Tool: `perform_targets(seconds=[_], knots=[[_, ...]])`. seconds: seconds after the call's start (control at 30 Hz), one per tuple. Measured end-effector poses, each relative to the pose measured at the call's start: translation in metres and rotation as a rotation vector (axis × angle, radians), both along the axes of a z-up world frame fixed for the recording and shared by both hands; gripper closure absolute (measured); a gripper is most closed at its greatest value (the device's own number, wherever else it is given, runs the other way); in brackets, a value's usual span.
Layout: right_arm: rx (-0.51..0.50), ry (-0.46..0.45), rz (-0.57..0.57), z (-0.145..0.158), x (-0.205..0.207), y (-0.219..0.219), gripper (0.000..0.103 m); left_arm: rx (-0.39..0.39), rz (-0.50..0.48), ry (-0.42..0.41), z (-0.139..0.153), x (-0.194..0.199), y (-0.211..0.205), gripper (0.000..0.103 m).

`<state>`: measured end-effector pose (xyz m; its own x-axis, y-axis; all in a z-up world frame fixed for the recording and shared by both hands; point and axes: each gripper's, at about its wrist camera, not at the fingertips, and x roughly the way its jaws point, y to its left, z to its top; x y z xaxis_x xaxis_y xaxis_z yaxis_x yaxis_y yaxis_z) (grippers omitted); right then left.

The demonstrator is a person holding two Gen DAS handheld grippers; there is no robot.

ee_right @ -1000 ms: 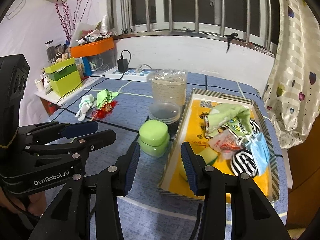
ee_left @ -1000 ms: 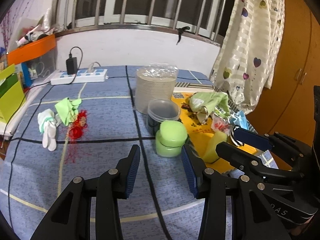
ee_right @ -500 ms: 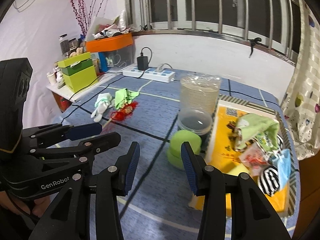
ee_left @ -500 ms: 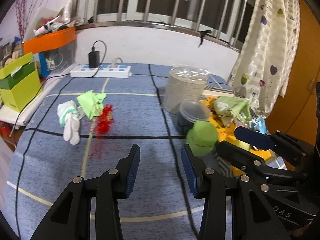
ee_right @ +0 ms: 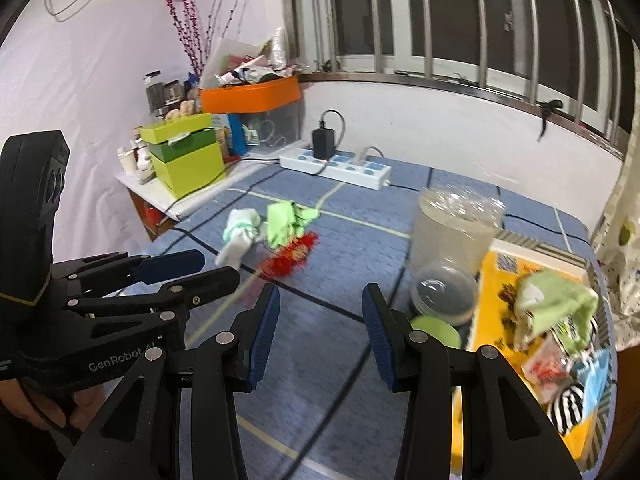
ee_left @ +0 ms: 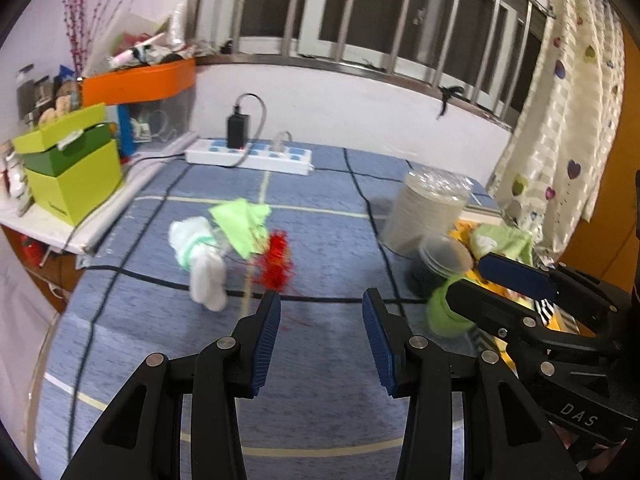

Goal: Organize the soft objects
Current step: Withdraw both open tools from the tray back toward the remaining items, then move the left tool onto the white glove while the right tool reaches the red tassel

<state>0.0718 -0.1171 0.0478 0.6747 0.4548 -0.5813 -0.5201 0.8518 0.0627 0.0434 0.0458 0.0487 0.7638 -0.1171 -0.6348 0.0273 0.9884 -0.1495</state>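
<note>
Your left gripper [ee_left: 320,334] and right gripper [ee_right: 320,330] are both spread wide with nothing in them, hanging over the blue tabletop [ee_left: 320,400]. Three loose soft things sit bunched together well ahead of you: the green cloth [ee_left: 240,222] just behind the white sock bundle [ee_left: 202,258], with the red tassel [ee_left: 276,260] right beside them. All look feather-light and floppy, so they'll likely sag and drag. I'd pinch the cloth at a bunched fold, the sock around its banded middle, and the tassel at its dense body, since stray threads would probably slip out. The yellow tray [ee_right: 494,280] on the right already holds other soft bits.
</note>
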Motion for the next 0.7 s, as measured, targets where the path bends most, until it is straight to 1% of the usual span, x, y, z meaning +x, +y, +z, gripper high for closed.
perform_targets(seconds=[0.13,0.3,0.53,0.7], knots=[[0.011,0.013,0.014,0.000,0.009,0.013,0.059,0.003,0.050,-0.007,0.003,0.001,0.020,0.061],[0.021,0.043,0.019,-0.008,0.022,0.028,0.059,-0.002,0.104,0.001,-0.001,0.005,0.043,0.061],[0.023,0.086,0.033,-0.022,0.041,0.050,0.059,-0.004,0.143,0.023,-0.015,0.019,0.065,0.061],[0.020,0.130,0.038,-0.037,0.060,0.066,0.059,-0.004,0.164,0.062,-0.034,0.040,0.080,0.061]])
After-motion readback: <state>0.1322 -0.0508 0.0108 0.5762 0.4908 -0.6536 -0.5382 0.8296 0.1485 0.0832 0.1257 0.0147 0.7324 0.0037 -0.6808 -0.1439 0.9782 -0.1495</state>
